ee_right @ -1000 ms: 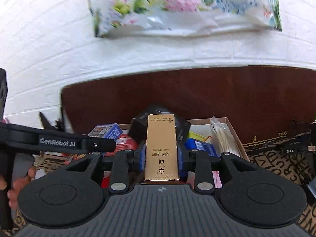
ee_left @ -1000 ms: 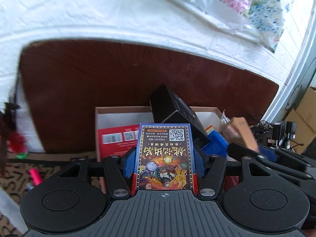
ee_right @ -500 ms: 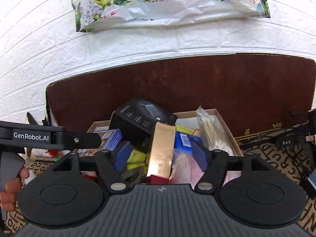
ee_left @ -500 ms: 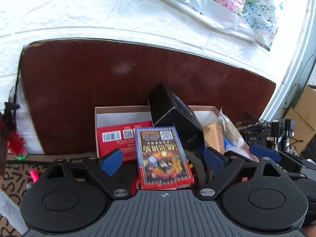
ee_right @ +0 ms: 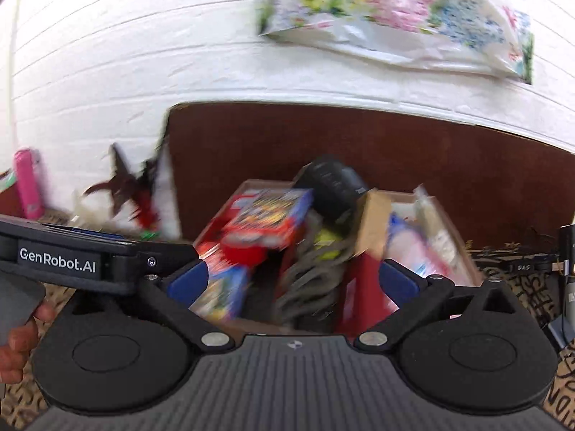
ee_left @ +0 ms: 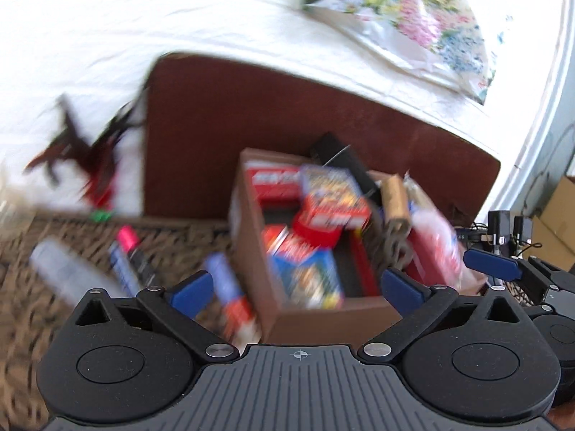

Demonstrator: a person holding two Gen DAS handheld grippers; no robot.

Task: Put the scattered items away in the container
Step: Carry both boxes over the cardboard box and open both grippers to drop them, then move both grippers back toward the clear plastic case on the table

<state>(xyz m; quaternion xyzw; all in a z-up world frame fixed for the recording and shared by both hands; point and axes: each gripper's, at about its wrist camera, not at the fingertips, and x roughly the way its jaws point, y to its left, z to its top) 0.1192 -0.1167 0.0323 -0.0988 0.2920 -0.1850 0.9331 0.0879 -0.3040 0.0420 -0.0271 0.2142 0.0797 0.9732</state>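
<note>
Both tongs, left (ee_left: 300,285) and right (ee_right: 293,278), are opening with nothing between them. Box (ee_left: 334,318) is piling high; card pack (ee_left: 336,199) perching on top risks sliding out. Pens (ee_left: 129,258) lying left on tabletop (ee_left: 43,309).

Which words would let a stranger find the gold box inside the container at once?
Look first at the brown cardboard box that stands before the dark brown board. Along its right side, beside a black box, lies the long gold carton. It is the only plain metallic gold thing among the printed red and blue packs.
</note>
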